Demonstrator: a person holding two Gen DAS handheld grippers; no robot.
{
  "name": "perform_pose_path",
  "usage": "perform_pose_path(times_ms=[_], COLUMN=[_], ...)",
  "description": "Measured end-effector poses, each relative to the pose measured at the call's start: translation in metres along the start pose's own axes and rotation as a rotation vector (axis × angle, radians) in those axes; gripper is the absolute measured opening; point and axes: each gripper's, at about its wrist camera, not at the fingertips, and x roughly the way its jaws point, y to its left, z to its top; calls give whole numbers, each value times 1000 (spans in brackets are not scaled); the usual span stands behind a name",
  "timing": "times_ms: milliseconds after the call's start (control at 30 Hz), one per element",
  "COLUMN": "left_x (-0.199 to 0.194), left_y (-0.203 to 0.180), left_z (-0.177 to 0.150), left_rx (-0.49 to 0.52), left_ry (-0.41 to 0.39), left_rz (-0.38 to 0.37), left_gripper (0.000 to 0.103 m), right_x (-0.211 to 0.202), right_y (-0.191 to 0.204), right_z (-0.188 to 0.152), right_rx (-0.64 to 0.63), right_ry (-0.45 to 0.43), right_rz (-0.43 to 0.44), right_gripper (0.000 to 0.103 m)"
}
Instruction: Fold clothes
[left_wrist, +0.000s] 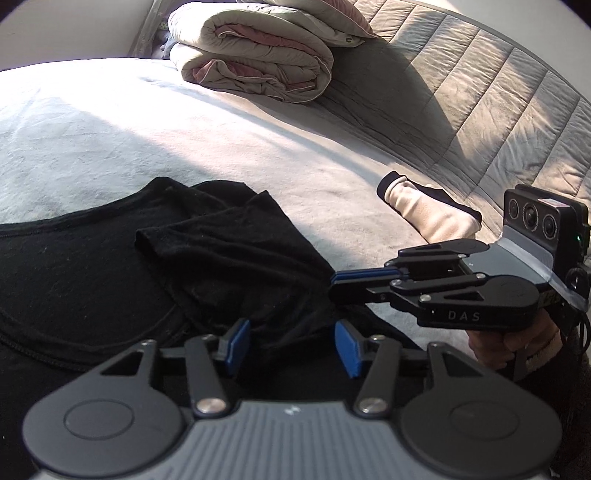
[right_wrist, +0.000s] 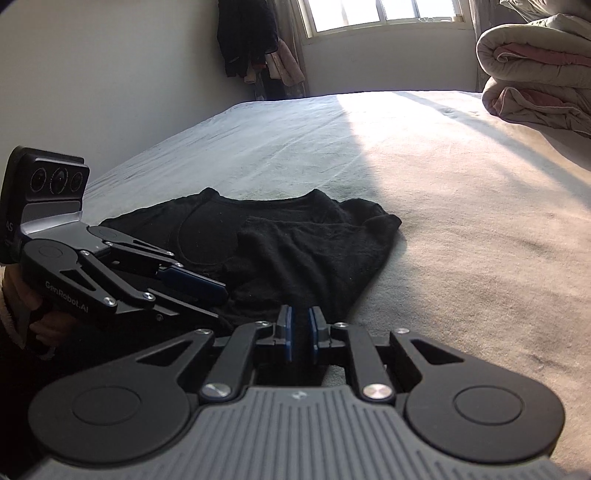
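Observation:
A black shirt (left_wrist: 110, 258) (right_wrist: 295, 243) lies spread on the pale bed sheet (left_wrist: 221, 140) (right_wrist: 461, 221), with one side folded over its middle. In the left wrist view my left gripper (left_wrist: 291, 343) hovers low over the shirt's near edge. It is open, its blue pads (left_wrist: 238, 338) wide apart and the cloth loose between them. My right gripper (right_wrist: 300, 332) (left_wrist: 334, 282) comes in from the right. Its jaws stand a narrow gap apart with the shirt's edge bunched between them, the cloth drawn up to a point there. A hand grips each handle.
A folded beige and pink quilt (left_wrist: 255, 55) (right_wrist: 535, 66) lies at the head of the bed by a grey quilted headboard (left_wrist: 498, 96). A cream and black garment (left_wrist: 428, 210) lies near it. Beyond the bed are a window (right_wrist: 380, 14) and hanging clothes (right_wrist: 251, 40).

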Motion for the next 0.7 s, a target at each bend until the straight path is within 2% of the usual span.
perform_pose_path(times_ms=[67, 100, 133, 167, 267, 333, 467, 567, 667, 700], left_x=[-9, -16, -23, -35, -68, -95, -155, -191, -214, -219], left_y=[-4, -5, -5, -4, 4, 16, 53, 79, 98, 105], left_z=[1, 1, 0, -1, -8, -13, -30, -55, -79, -83], left_rx=[-40, -53, -63, -79, -107, -148, -355, -512, -594, -622], left_ry=[8, 2, -1, -4, -9, -21, -110, -194, -243, -253], left_rz=[26, 45, 61, 92, 203, 322, 600, 727, 823, 827], left_gripper=[58, 61, 64, 66, 73, 75, 77, 77, 77, 76], right_x=[-2, -4, -5, -7, -12, -11, 2, 18, 35, 40], right_y=[3, 5, 8, 12, 27, 39, 66, 89, 113, 121], right_z=[3, 5, 7, 11, 24, 33, 51, 63, 70, 73], right_rx=[6, 10, 12, 5, -9, -11, 0, 7, -9, -14], right_ry=[4, 7, 9, 4, 7, 9, 28, 55, 71, 76], right_rz=[-12, -19, -26, -25, -1, -1, 0, 24, 43, 50], right_gripper=[19, 27, 40, 43, 43, 44, 45, 45, 45, 45])
